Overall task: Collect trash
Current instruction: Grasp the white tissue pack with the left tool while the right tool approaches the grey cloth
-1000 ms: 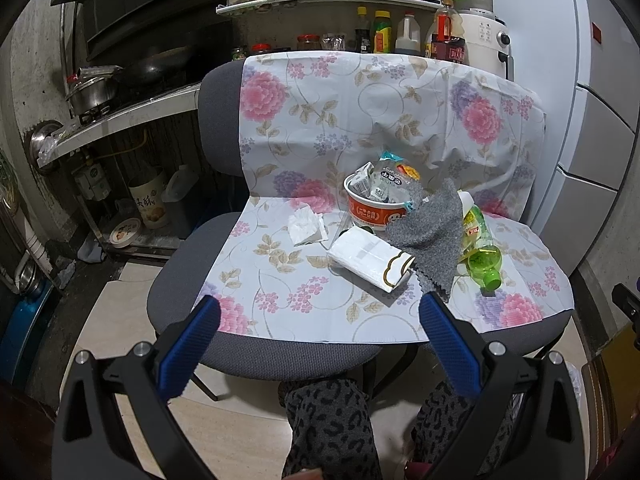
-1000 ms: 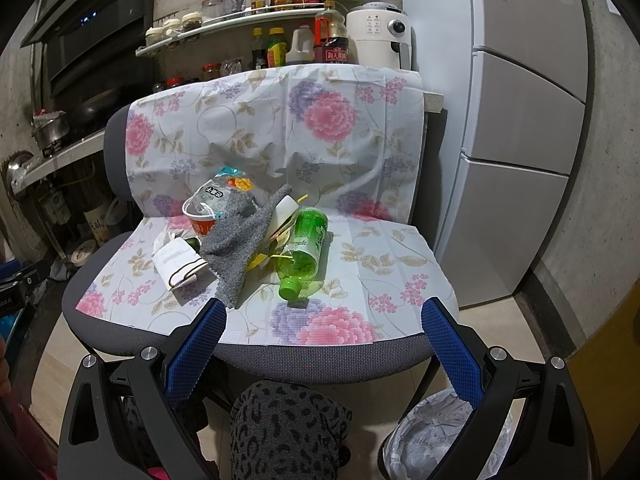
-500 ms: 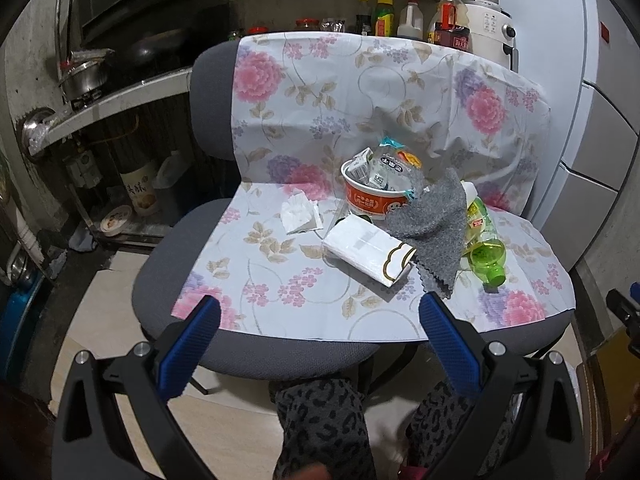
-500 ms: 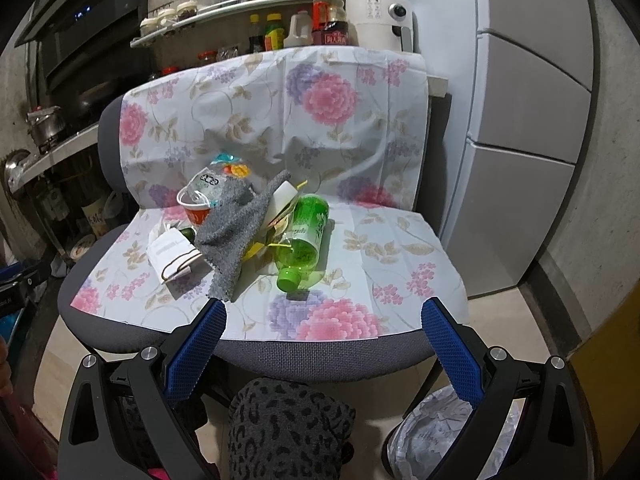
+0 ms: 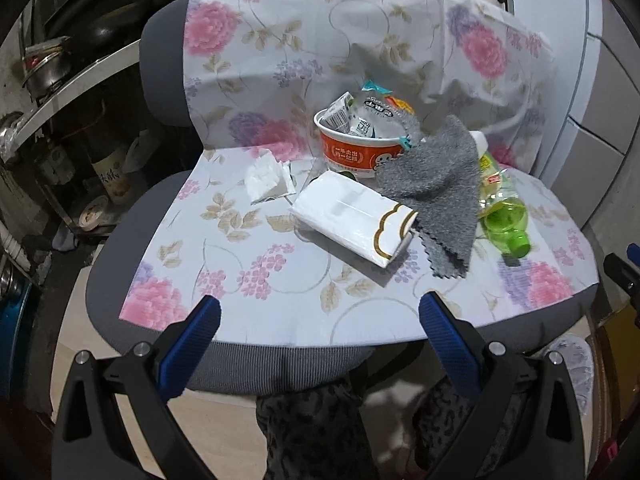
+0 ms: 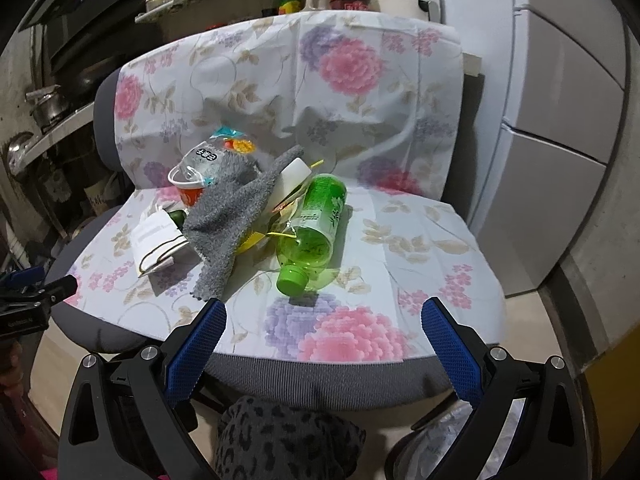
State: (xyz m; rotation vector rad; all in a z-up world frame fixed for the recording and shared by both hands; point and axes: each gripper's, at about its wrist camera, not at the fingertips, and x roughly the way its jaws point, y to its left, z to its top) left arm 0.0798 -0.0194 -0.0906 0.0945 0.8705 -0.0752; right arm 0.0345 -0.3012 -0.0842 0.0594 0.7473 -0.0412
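Both hand-held grippers are hovering at the front edge of a grey office chair [image 5: 132,236] draped in a floral cloth [image 6: 400,240], and both are gaping wide with nothing between their blue pads. A leopard-print trouser leg [image 6: 280,432] is showing just below them. The left gripper [image 5: 320,316] is facing a bare stretch of cloth at the seat's near edge; the right gripper [image 6: 324,316] is facing an open patch of pink and purple blooms. Beyond, the trash is sitting in a cluster at mid-seat: a white tissue pack [image 5: 352,216] is lying nearest, a grey rag [image 5: 436,188] is draping over the pile beside it, and a green plastic bottle [image 6: 316,228] is lying on its side with its cap pointing forward. A crumpled tissue [image 5: 266,178] is resting apart to the left. Behind them an orange noodle cup [image 5: 356,152] is standing upright, stuffed with wrappers. A lined bin [image 6: 452,440] is sitting on the floor at lower right. A white refrigerator [image 6: 560,120] is closing off the right side, shelves with bottles the back.
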